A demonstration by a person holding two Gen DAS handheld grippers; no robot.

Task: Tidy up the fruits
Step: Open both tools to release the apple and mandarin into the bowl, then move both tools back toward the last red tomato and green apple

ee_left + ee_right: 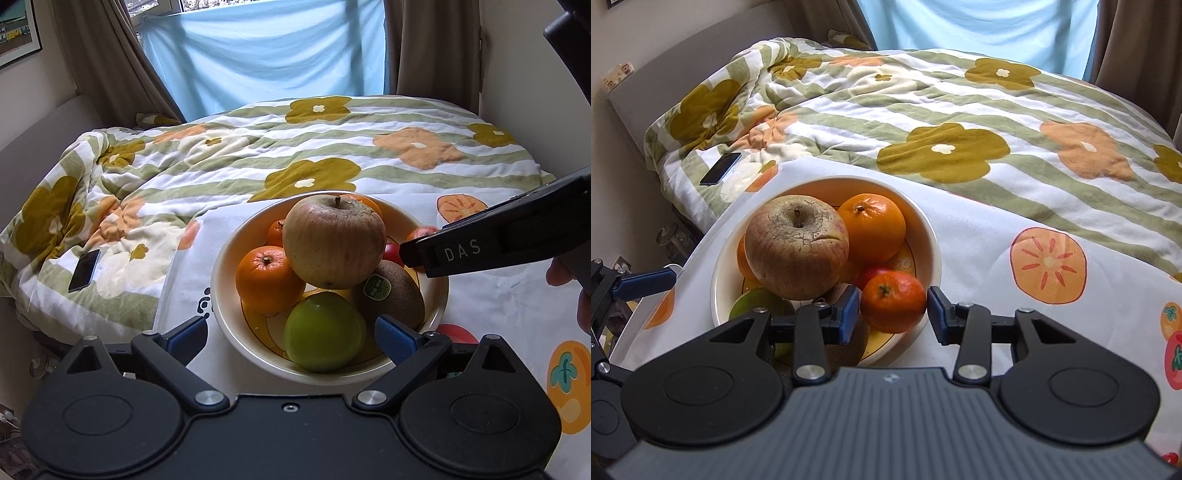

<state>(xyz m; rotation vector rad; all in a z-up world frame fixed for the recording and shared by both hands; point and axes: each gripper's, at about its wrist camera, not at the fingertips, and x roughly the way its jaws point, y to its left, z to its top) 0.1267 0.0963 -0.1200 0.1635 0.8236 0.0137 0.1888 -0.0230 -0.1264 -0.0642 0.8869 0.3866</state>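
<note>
A white bowl (221, 317) sits on a white cloth (979, 236) with fruit pictures on it. The bowl is full of fruit. A big brownish apple (334, 242) sits on top of the pile. At 9 o'clock from the apple lies an orange (267, 278). At 6 o'clock from it lies a green apple (323, 332), and at 4 o'clock a brown kiwi (395, 295) with a green sticker. A second orange (873, 227) lies at 2 o'clock from the big apple in the right wrist view.

The left gripper (291, 338) hangs at the near rim of the bowl with its blue pads spread wide — the green apple shows between them, but the pads do not press on it.

The right gripper (892, 314) is at the bowl's 5 o'clock rim in its own view. A small mandarin (893, 301) sits between its blue pads. The pads stand a little apart from the mandarin's skin, so the grip is let go. The mandarin looks a bit blurry — it seems to rest at the rim, beside a red fruit (871, 275).

Behind the bowl a flowered blanket (332, 147) covers a bed. A dark phone (84, 270) lies on it at 9 o'clock.
</note>
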